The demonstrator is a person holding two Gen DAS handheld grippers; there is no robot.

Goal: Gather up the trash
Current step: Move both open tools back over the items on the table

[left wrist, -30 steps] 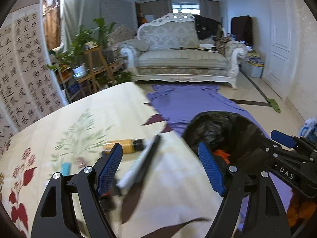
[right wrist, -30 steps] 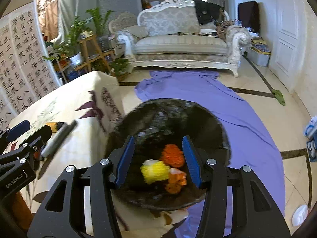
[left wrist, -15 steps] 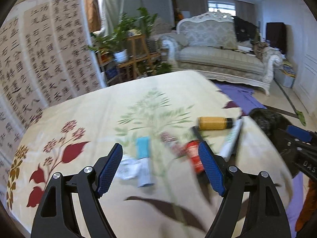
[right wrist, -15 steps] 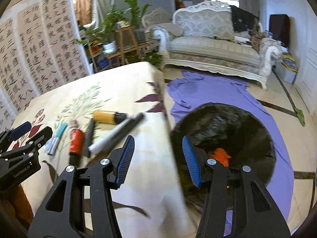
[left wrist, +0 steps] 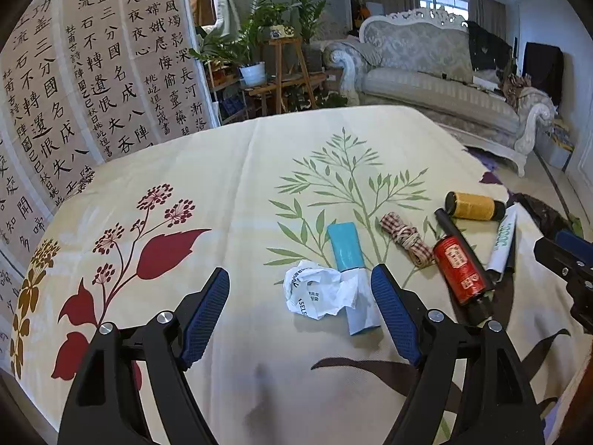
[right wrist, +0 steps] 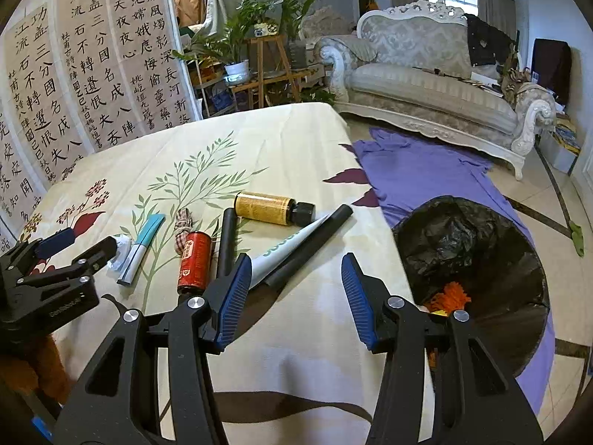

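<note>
Two bottles: yellow bottle (right wrist: 267, 207), red bottle (right wrist: 193, 262). One crumpled paper (left wrist: 318, 289). Bin (right wrist: 478, 244) holding orange scraps (right wrist: 450, 294). Left gripper (left wrist: 300, 313), right gripper (right wrist: 292, 296): jaws apart, empty.

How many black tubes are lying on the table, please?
2: one black tube lies beside the red can; the other lies right of it, along the white tube. More could be hidden behind the grippers.

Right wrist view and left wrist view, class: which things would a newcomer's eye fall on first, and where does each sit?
First, the row of litter on the floral tablecloth: a red can, a yellow bottle beyond it, and crumpled white paper just ahead of the open left gripper. Next, the black-lined trash bin on the floor right of the table, with orange scraps inside, beside the open right gripper.
</note>
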